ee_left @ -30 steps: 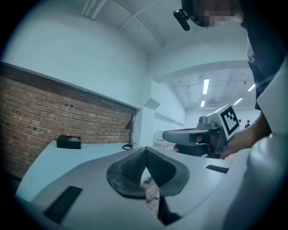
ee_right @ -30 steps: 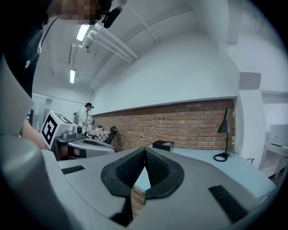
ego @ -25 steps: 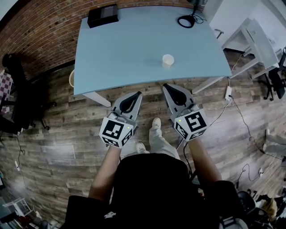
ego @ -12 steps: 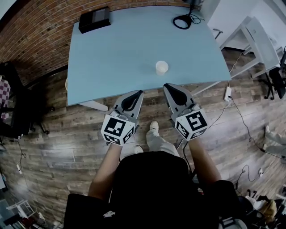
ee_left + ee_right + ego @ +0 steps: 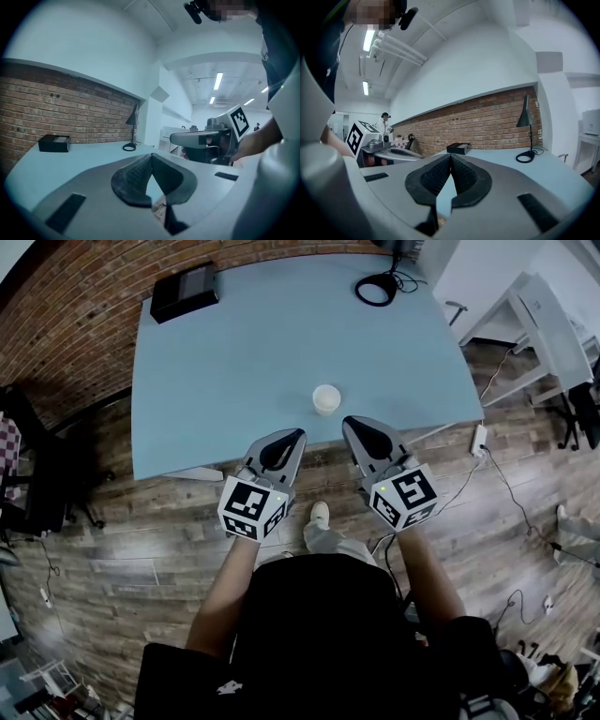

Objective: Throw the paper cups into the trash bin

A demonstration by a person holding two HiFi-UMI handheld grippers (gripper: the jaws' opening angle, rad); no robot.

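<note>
A white paper cup [image 5: 326, 398] stands upright near the front edge of the light blue table [image 5: 234, 362]. My left gripper [image 5: 298, 434] is shut and empty, its tips at the table's front edge, just below and left of the cup. The right gripper [image 5: 347, 421] is also shut and empty, with its tips just right of the cup and apart from it. In the left gripper view the jaws [image 5: 152, 155] meet over the tabletop, and in the right gripper view [image 5: 451, 156] they meet too. The cup shows in neither gripper view. No trash bin is in view.
A black box [image 5: 184, 292] lies at the table's far left corner and a lamp base with its cable [image 5: 377, 289] at the far right. A brick wall runs behind. A white desk [image 5: 544, 324] stands to the right, a black chair [image 5: 37, 474] to the left, and cables [image 5: 478, 435] lie on the wooden floor.
The table and cup have drawn nearer in the head view. Both grippers have advanced from over the floor to the table's front edge, still shut.
</note>
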